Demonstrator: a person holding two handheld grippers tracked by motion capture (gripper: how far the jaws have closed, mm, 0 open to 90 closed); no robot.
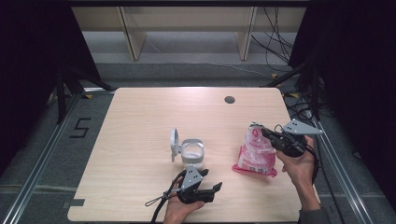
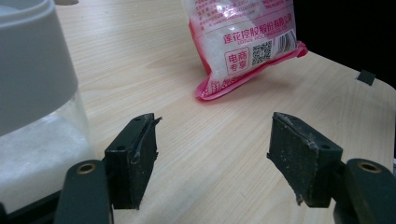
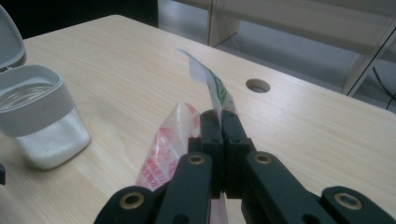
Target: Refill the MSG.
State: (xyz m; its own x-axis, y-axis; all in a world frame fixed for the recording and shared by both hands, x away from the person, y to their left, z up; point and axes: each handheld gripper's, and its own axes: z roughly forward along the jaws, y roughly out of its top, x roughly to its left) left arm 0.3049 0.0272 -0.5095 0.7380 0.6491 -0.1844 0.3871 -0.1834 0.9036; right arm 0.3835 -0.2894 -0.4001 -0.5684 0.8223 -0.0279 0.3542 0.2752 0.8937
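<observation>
On a pale wooden table (image 1: pixel 140 140), seen from above, the scene reads from left to right. Near the table's middle stands a clear square jar with a grey collar (image 1: pixel 192 153), its grey hinged lid (image 1: pixel 174 144) flipped up at its left side, so the mouth is open to receive something; white granules already fill its lower part. Just in front of the jar, toward the person's edge of the table, the left gripper (image 1: pixel 212 189) rests low in the person's left hand, its jaws spread wide with nothing between them. In the left gripper view the jar (image 2: pixel 37 93) looms close beside the left-hand jaw without being touched by it, which suggests this gripper waits beside the jar, perhaps ready to steady it. Further right, apart from the jar, is a pink and clear plastic bag of white granules with red print (image 1: pixel 256 153). The right gripper (image 1: pixel 261 132) has its jaws pressed tightly together on the bag's upper edge, holding it upright, while the bottom seems to rest on the table. The right gripper view shows the pinched plastic (image 3: pixel 170 140) rising between the closed jaws, with the open jar (image 3: pixel 39 116) off to the left. This grip near the top likely gives control for lifting and tipping the bag toward the jar.
</observation>
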